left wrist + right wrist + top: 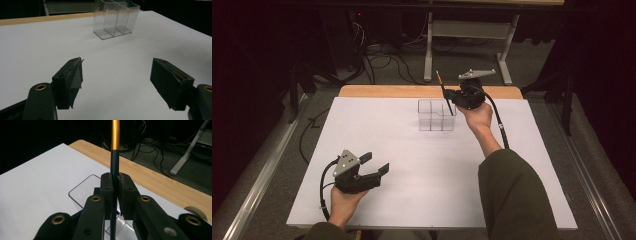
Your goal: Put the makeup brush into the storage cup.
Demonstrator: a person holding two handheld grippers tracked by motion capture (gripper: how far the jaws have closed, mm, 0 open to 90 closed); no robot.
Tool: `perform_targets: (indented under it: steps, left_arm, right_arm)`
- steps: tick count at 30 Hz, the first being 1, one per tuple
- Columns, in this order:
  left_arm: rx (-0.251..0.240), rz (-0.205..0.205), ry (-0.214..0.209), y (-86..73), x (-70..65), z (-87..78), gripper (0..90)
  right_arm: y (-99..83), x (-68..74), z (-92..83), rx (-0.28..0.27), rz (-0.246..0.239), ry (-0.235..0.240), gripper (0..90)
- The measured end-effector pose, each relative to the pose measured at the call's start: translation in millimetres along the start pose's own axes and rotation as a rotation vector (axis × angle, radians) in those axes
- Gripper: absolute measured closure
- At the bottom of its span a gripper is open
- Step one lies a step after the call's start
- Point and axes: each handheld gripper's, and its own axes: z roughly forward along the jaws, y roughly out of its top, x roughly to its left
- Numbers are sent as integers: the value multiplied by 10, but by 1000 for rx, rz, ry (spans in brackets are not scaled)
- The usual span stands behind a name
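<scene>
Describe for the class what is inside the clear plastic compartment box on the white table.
The clear plastic compartment box looks empty in the left gripper view. The right gripper holds a dark, orange-banded pencil above it; the pencil's lower end is hidden by the jaws.

Matt white sheet (412, 165) over a pale wooden worktop (412, 91), glossy clear plastic organizer (116, 18), slim dark brush handle (114, 167) with a shiny golden metal band, matt black plastic tool (117, 82) with brass-coloured rivets.
</scene>
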Motion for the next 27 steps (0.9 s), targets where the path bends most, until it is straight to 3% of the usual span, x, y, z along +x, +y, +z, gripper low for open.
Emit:
perform_targets:
  steps: [27]
  left_arm:
    - [4, 4, -4, 3, -11, 9, 264]
  right_arm:
    - [-39, -30, 174, -6, -9, -28, 847]
